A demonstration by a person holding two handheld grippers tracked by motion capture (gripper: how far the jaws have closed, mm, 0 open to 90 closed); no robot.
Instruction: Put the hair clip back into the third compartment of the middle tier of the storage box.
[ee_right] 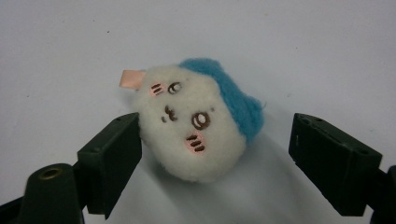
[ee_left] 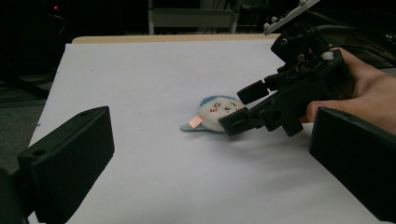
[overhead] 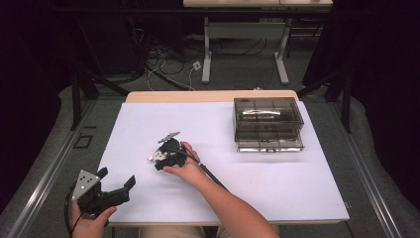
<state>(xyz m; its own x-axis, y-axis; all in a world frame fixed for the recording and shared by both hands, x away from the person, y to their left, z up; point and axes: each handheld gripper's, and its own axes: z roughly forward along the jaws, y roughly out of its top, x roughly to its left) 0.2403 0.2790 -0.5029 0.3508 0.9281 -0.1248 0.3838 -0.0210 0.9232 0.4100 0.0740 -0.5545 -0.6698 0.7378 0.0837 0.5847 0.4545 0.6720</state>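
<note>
My left black two-jaw plastic gripper (overhead: pixel 118 187) carries a grey three-cornered plate (overhead: pixel 85 182); my right black gripper (overhead: pixel 159 159) trails a black cable (overhead: pixel 212 176).

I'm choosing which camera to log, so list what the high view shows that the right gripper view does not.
High view alone: the smoky drawer box at the table's far right, the left hand-held gripper open near the front edge, and the person's forearms. Right gripper view alone: the plush toy's stitched face, pink tag and blue back between open jaws. Shared: the toy and the white table.
</note>
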